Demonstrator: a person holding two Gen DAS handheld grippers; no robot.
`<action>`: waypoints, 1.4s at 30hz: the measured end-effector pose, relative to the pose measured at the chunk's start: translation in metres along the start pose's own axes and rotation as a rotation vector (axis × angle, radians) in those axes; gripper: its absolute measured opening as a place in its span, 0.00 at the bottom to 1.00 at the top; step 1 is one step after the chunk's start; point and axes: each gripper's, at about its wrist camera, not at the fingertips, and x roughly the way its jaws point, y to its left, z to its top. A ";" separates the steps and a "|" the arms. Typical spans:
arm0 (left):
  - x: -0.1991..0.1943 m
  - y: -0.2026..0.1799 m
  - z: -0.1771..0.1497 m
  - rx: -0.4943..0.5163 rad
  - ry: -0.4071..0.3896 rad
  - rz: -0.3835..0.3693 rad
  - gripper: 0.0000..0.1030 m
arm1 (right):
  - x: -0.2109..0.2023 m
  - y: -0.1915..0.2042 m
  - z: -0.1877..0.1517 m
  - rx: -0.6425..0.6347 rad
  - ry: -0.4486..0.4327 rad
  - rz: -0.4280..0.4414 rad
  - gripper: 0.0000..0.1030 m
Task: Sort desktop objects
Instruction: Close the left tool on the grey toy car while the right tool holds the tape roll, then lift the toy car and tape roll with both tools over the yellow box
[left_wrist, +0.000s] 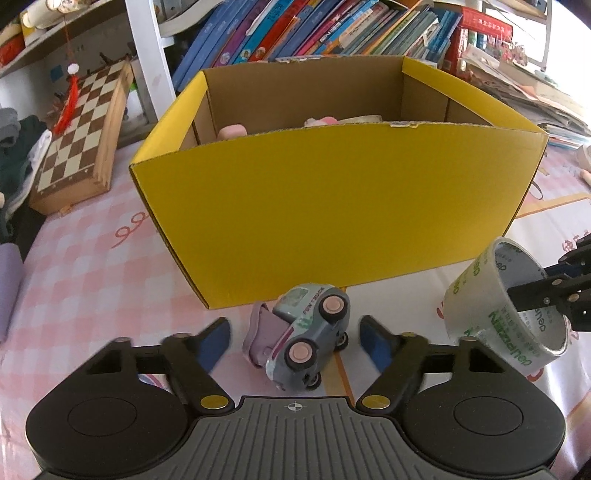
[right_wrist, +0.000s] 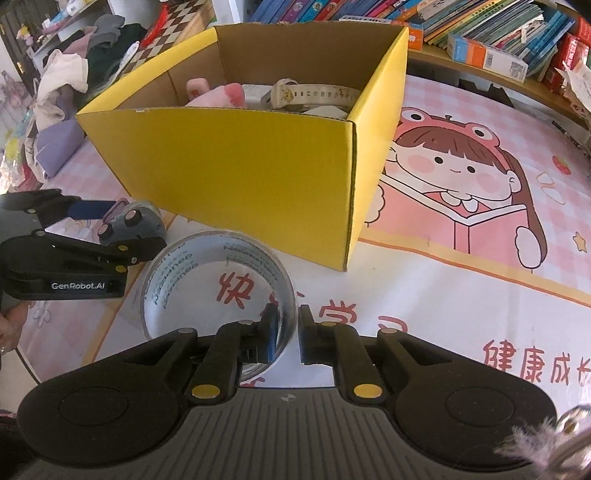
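The tall yellow cardboard box (left_wrist: 332, 206) hides most of its contents behind its near wall. At the right edge of the left wrist view, the right tongs (left_wrist: 532, 291) are cut off. The left tongs' (left_wrist: 293, 341) blue fingertips (left_wrist: 214, 341) show blurred.

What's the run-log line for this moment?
left tongs: open around toy car, no grip | right tongs: shut on tape roll wall | yellow box: part filled
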 end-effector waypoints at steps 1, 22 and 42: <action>0.000 0.002 -0.001 -0.011 0.001 -0.009 0.55 | 0.000 0.001 0.000 -0.005 -0.001 0.005 0.10; -0.072 0.009 0.004 -0.038 -0.166 -0.076 0.37 | -0.048 0.011 0.005 -0.017 -0.129 0.057 0.06; -0.117 0.009 0.074 0.030 -0.419 -0.060 0.37 | -0.113 -0.001 0.089 -0.094 -0.440 0.024 0.07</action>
